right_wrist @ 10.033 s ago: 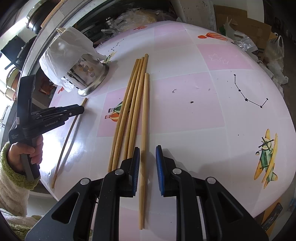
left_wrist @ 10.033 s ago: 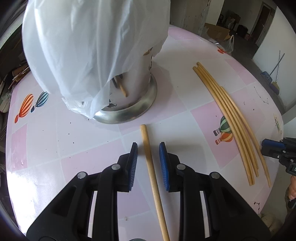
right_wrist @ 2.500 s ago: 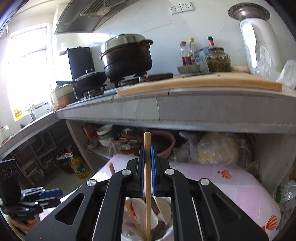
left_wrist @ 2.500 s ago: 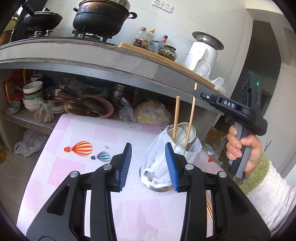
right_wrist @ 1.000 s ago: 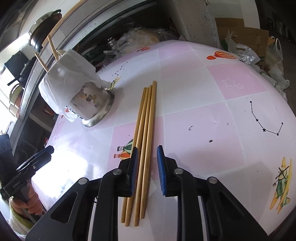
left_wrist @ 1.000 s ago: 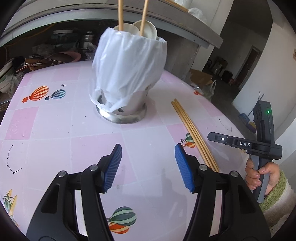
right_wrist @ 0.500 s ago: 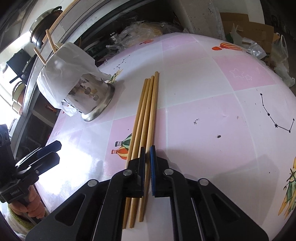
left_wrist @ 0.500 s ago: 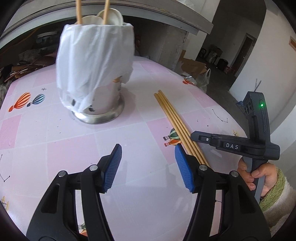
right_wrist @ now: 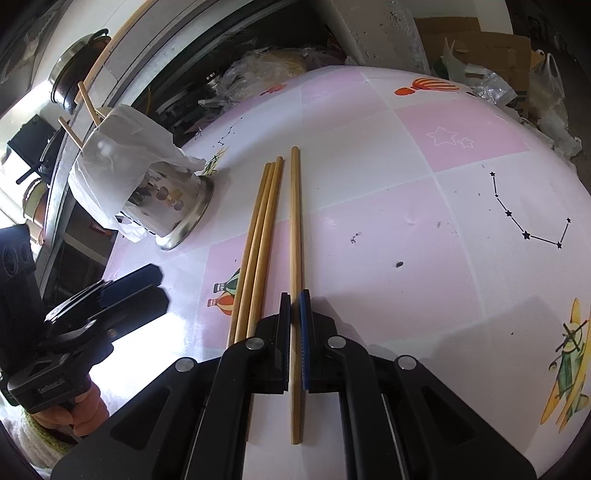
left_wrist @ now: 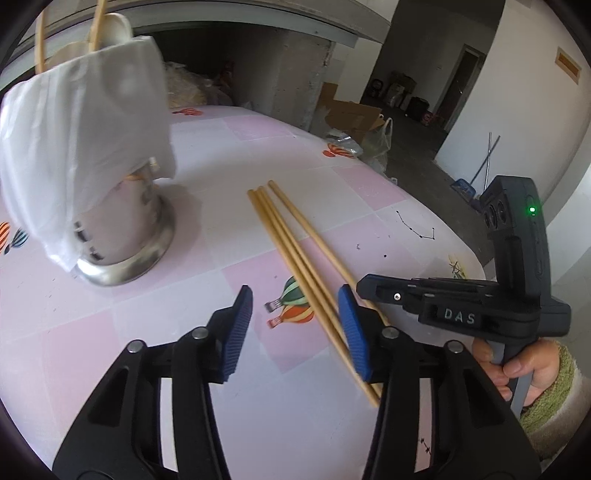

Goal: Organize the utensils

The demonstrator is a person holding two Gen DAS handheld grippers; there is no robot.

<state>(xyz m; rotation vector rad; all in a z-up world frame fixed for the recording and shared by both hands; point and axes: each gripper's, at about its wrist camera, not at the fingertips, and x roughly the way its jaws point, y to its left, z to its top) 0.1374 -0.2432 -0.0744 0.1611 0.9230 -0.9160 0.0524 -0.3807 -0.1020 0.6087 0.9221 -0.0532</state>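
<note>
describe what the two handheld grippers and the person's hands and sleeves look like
Both grippers, left and right, are black plastic with ribbed blue finger pads and silver pivot screws. The right unit's side reads "DAS" with a green light lit on its upright housing. The right hand is bare, wearing a fuzzy green sleeve.

From my left camera the bag [left_wrist: 85,122] over the metal holder [left_wrist: 125,236] is smeared with blur, and it hides most of the holder's wall and whatever sits inside. The two sticks [left_wrist: 96,26] poking out of it run off the top edge. The near ends of the loose chopsticks [left_wrist: 295,254] vanish behind my left tongs [left_wrist: 295,328]. From the right camera, the right tongs [right_wrist: 294,332] cover part of the single chopstick [right_wrist: 294,221]; it is probably lifted off the desk [right_wrist: 406,184], though I can't tell.
</note>
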